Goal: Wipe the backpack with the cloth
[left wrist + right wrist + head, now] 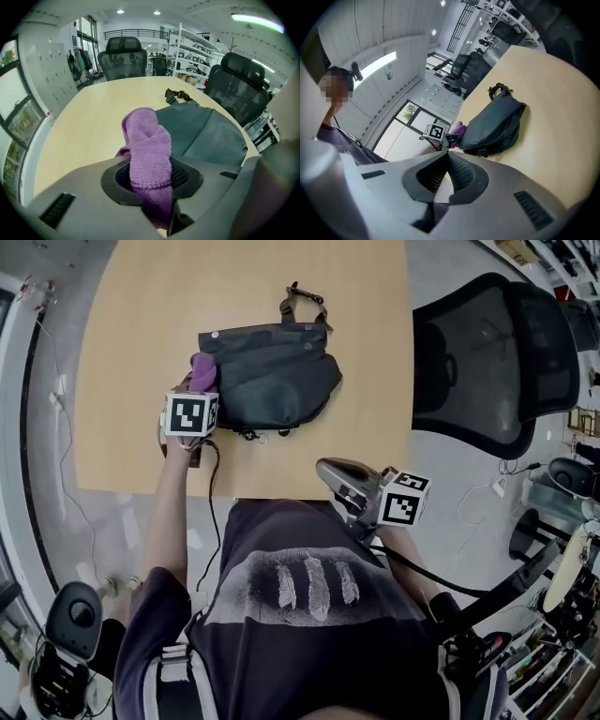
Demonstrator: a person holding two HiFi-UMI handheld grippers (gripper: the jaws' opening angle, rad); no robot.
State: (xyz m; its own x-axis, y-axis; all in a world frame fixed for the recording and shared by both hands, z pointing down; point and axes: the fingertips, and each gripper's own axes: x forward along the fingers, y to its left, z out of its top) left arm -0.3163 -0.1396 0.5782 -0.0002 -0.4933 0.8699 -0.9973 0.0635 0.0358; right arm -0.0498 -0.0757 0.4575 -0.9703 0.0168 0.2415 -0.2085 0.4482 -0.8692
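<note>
A dark grey backpack lies flat on the wooden table, its strap pointing to the far side. My left gripper is shut on a purple cloth, which sticks up between the jaws beside the backpack's left edge. The cloth touches or nearly touches that edge. My right gripper is held off the table's near edge, close to the person's body, with its jaws together and nothing between them. From the right gripper view the backpack and the cloth show at a distance.
A black mesh office chair stands at the table's right side. More chairs stand past the far end. Cables hang from both grippers. Bare table lies right of the backpack.
</note>
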